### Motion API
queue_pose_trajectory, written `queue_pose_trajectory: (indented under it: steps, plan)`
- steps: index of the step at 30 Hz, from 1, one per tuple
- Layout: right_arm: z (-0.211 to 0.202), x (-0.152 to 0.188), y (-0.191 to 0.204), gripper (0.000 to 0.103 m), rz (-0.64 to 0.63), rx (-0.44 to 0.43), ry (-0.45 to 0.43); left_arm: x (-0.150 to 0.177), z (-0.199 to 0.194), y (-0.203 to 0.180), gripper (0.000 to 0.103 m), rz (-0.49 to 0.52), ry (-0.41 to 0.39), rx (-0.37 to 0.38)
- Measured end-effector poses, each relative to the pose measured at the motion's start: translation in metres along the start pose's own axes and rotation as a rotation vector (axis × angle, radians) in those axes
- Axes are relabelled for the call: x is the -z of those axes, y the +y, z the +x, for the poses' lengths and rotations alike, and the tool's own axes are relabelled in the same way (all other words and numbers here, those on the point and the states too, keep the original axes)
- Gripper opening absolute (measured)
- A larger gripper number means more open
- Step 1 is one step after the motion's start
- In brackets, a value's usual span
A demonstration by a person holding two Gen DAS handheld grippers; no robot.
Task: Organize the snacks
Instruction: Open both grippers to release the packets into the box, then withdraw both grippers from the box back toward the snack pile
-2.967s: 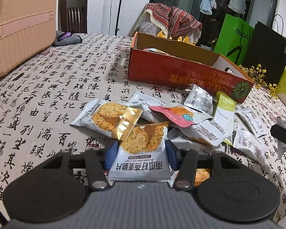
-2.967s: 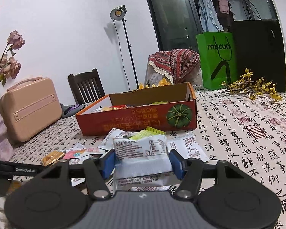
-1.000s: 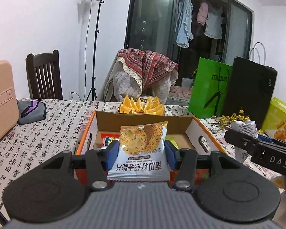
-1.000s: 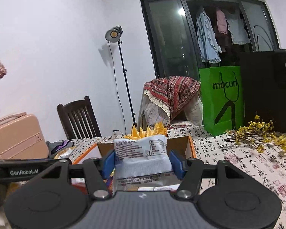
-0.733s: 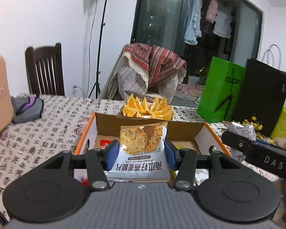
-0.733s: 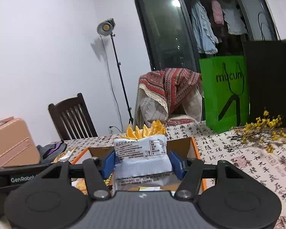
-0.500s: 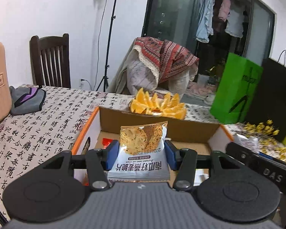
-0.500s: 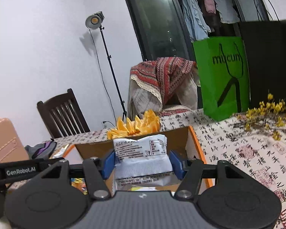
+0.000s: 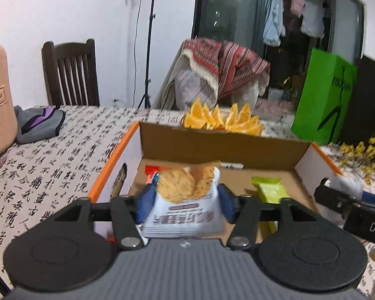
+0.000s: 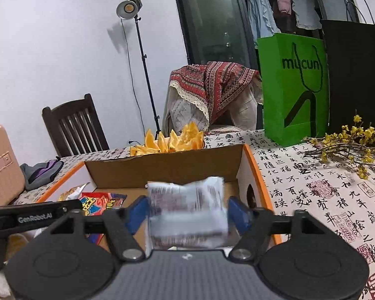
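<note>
Left wrist view first: my left gripper (image 9: 185, 200) has its blue pads either side of a cracker packet (image 9: 185, 207); the packet is blurred, with daylight at the pads, so I cannot tell whether they grip it. It hangs over the near edge of the cardboard box (image 9: 220, 147). Inside lie a green packet (image 9: 270, 190) and a red wrapper (image 9: 152, 170). Right wrist view: my right gripper (image 10: 186, 212) frames a white packet (image 10: 186, 212), its print smeared beyond reading, and again I cannot tell grip from release. Beside it the other tool's bar reads "GenRobot.AI" (image 10: 35, 218). Past the box's far wall sit orange wedges (image 10: 170, 142); at the tablecloth's far right edge stands a green bag (image 10: 295, 85) marked "mucun", with yellow flower sprigs (image 10: 347, 145) nearby.
</note>
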State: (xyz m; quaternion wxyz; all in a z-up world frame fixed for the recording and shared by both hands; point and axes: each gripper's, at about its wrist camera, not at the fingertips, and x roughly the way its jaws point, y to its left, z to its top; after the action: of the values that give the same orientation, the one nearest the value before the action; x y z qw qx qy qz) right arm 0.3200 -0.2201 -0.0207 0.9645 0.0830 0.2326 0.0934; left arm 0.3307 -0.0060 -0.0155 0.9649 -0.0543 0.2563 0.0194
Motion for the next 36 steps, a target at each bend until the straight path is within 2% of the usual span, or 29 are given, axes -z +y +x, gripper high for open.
queue_pose_trajectory:
  steps: [1,2,3,4,5,19,28,31,36]
  plan:
    - [-0.001,0.000,0.000,0.080,0.003,0.003,-0.005,-0.001,-0.002,0.000,0.082,-0.005,-0.013,-0.001]
    - [-0.002,-0.001,-0.001,0.085,0.010,0.001,-0.010,-0.001,-0.005,0.000,0.089,-0.013,-0.028,-0.003]
    - [-0.003,-0.001,-0.003,0.093,0.021,-0.003,-0.012,-0.002,-0.007,0.000,0.101,-0.021,-0.042,-0.006]
    - [-0.004,-0.001,-0.005,0.096,0.032,-0.008,-0.014,-0.003,-0.010,0.001,0.103,-0.031,-0.059,-0.012]
    - [-0.004,-0.001,-0.006,0.103,0.043,-0.013,-0.017,-0.003,-0.012,0.002,0.103,-0.039,-0.075,-0.020]
    - [-0.016,-0.006,-0.008,0.103,0.070,-0.020,-0.046,-0.006,-0.023,0.001,0.103,-0.045,-0.078,-0.013]
    - [-0.036,-0.013,-0.008,0.103,0.068,-0.037,-0.086,-0.014,-0.063,-0.007,0.103,-0.026,-0.110,0.020]
    - [-0.043,-0.017,-0.008,0.103,0.065,-0.044,-0.081,-0.018,-0.080,-0.006,0.103,-0.024,-0.135,0.029]
    - [-0.068,-0.022,-0.006,0.103,0.063,-0.071,-0.074,-0.015,-0.103,-0.003,0.103,-0.014,-0.130,0.046]
